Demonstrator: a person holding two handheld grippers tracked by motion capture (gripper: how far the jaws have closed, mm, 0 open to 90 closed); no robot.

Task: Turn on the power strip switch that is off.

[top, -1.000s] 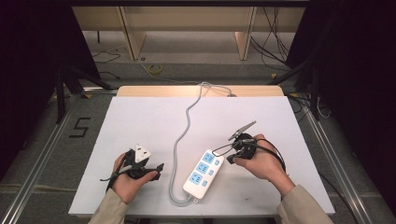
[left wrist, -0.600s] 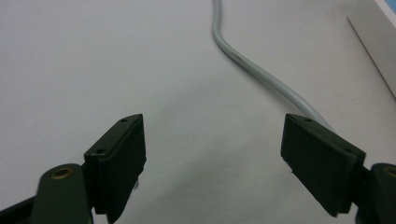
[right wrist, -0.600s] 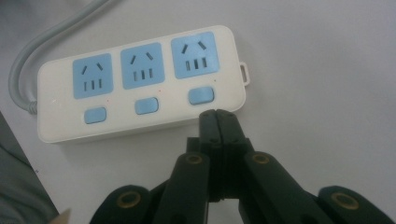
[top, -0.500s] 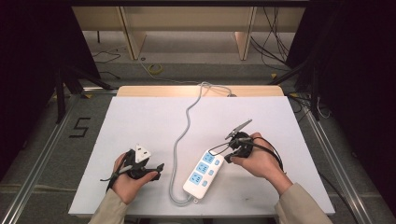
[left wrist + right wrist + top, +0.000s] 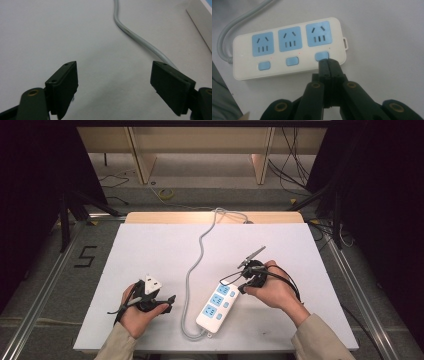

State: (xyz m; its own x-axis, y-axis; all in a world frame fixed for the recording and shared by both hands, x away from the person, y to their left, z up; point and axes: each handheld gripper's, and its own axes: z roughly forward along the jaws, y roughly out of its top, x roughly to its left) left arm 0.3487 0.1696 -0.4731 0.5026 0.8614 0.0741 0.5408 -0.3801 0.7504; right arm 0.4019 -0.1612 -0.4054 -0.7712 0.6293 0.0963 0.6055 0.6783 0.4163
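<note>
A white power strip (image 5: pixel 216 302) with three blue sockets and three blue switch buttons lies on the white table (image 5: pixel 125 250). Its grey cable (image 5: pixel 199 251) runs off to the table's back edge. My right gripper (image 5: pixel 328 62) is shut with nothing between its jaws. Its tips rest at the lower edge of the end blue button (image 5: pixel 321 55) of the power strip (image 5: pixel 289 47); in the high view the right gripper (image 5: pixel 241 287) sits at the strip's far end. My left gripper (image 5: pixel 115 72) is open wide over bare table, with the cable (image 5: pixel 140 40) just beyond it. In the high view the left gripper (image 5: pixel 167 301) is left of the cable.
A corner of the power strip (image 5: pixel 201 20) shows at the upper right of the left gripper view. A wooden board (image 5: pixel 210 216) edges the table's back. Metal rails (image 5: pixel 345 270) run along both sides, and loose cables lie on the floor behind.
My right gripper has edged slightly left toward the strip's end button. The left hand and the strip have not moved.
</note>
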